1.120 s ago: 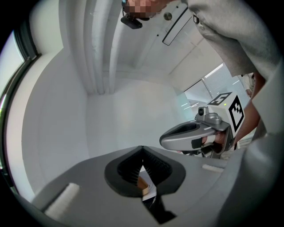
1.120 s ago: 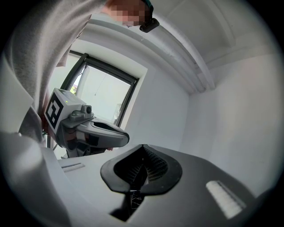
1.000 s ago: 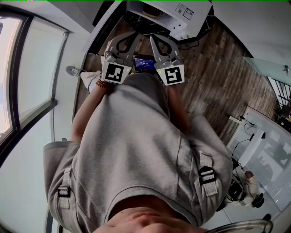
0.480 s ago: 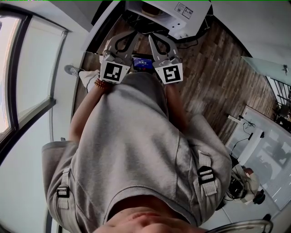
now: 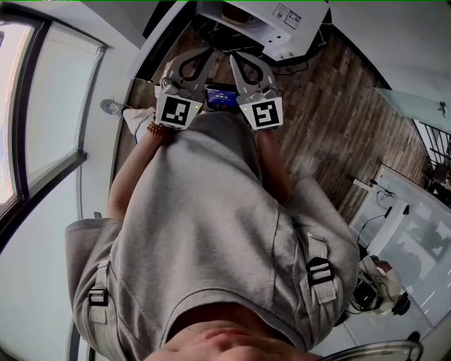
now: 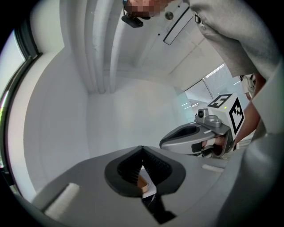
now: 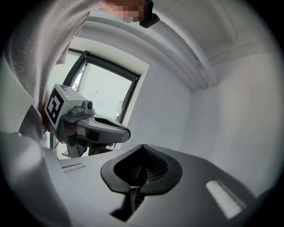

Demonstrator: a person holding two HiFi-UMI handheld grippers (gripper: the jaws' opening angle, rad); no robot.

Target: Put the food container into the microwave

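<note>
The floor (image 5: 331,106) was made of brown wooden boards. A big window (image 5: 42,106) stood on one side, and the walls (image 6: 124,115) were plain white. A white worktop (image 5: 423,211) stood well off to the other side.

At the very top of the head view sat a white microwave (image 5: 299,28), cut off by the edge. A round brown thing at its front might have been the food container (image 5: 236,13), but it was too small to be sure. The person's grey shirt (image 5: 204,233) hid most of the floor below.

The left tongs (image 6: 142,150) were pressed together with nothing in them. The right tongs (image 7: 142,147) were pressed together too, and empty. Both were held side by side, near the microwave but apart from it. A small lit screen (image 5: 220,99) showed between them.
</note>
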